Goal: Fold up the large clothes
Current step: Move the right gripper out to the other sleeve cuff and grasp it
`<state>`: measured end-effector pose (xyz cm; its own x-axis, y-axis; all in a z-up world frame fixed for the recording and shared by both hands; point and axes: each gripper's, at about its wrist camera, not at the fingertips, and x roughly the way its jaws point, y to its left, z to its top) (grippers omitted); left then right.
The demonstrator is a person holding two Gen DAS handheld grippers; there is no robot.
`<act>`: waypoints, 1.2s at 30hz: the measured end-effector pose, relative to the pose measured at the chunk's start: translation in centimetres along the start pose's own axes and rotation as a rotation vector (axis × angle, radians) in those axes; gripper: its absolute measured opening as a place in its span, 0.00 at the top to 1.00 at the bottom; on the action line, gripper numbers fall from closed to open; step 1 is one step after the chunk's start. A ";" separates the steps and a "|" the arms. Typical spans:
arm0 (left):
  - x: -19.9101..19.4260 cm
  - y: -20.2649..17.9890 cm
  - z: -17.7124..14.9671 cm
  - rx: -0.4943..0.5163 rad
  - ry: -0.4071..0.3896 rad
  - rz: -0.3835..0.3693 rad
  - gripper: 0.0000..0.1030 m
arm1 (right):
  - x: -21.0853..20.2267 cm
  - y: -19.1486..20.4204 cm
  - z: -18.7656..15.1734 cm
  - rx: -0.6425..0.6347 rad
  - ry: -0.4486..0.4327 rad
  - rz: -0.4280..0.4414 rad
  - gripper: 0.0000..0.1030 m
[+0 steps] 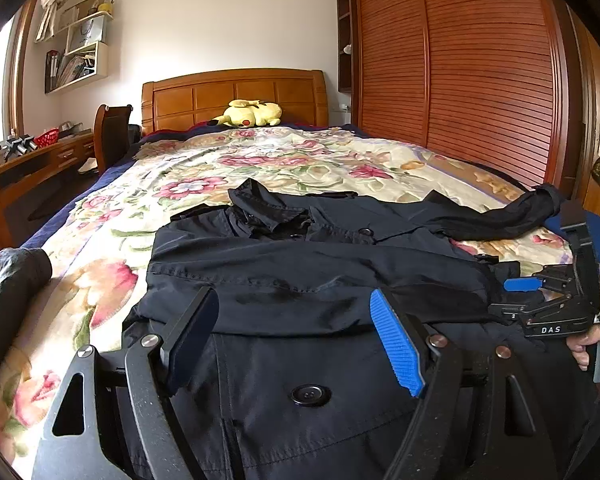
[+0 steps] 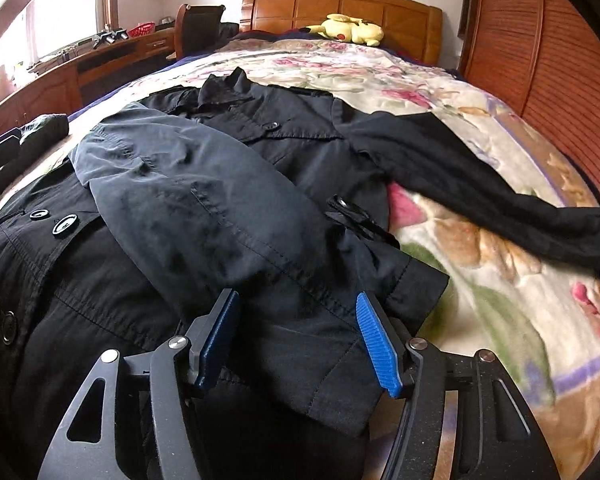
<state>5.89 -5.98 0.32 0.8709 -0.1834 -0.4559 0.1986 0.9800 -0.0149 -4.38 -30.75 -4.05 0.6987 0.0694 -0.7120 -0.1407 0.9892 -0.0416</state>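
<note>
A large black coat [image 1: 308, 264] lies front-up on the floral bedspread, collar toward the headboard; it also shows in the right wrist view [image 2: 204, 208]. One sleeve [image 2: 204, 184] is folded across the chest. The other sleeve [image 2: 480, 184] stretches out to the right over the bedspread. My left gripper [image 1: 296, 328] is open above the coat's front, near a big button [image 1: 310, 394]. My right gripper [image 2: 296, 328] is open over the folded sleeve's cuff, and shows from the side in the left wrist view [image 1: 540, 292] at the coat's right edge.
The bed's floral cover [image 1: 204, 184] spreads beyond the coat to a wooden headboard [image 1: 236, 96] with a yellow plush toy [image 1: 252, 114]. A desk and chair [image 1: 108, 136] stand at the left. A slatted wooden wardrobe [image 1: 480, 72] runs along the right.
</note>
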 end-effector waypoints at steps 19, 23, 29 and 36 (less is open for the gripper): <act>0.3 -4.0 1.6 0.022 -0.028 -0.096 0.23 | -3.3 -1.9 0.7 0.051 -0.072 -0.052 0.36; 1.1 -4.7 1.6 0.033 -0.014 -0.104 0.23 | -5.1 -4.2 1.4 0.071 -0.097 -0.105 0.36; 1.5 -4.9 1.4 0.024 -0.001 -0.108 0.23 | -5.2 -8.3 2.0 0.070 -0.075 -0.192 0.36; 2.3 -4.9 1.0 0.023 0.022 -0.106 0.23 | -4.9 -15.1 4.2 0.125 -0.036 -0.322 0.36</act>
<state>7.38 -11.29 0.27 0.8345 -0.2842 -0.4720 0.2999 0.9530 -0.0436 -2.73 -45.51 2.96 0.7178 -0.2467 -0.6511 0.1768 0.9691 -0.1722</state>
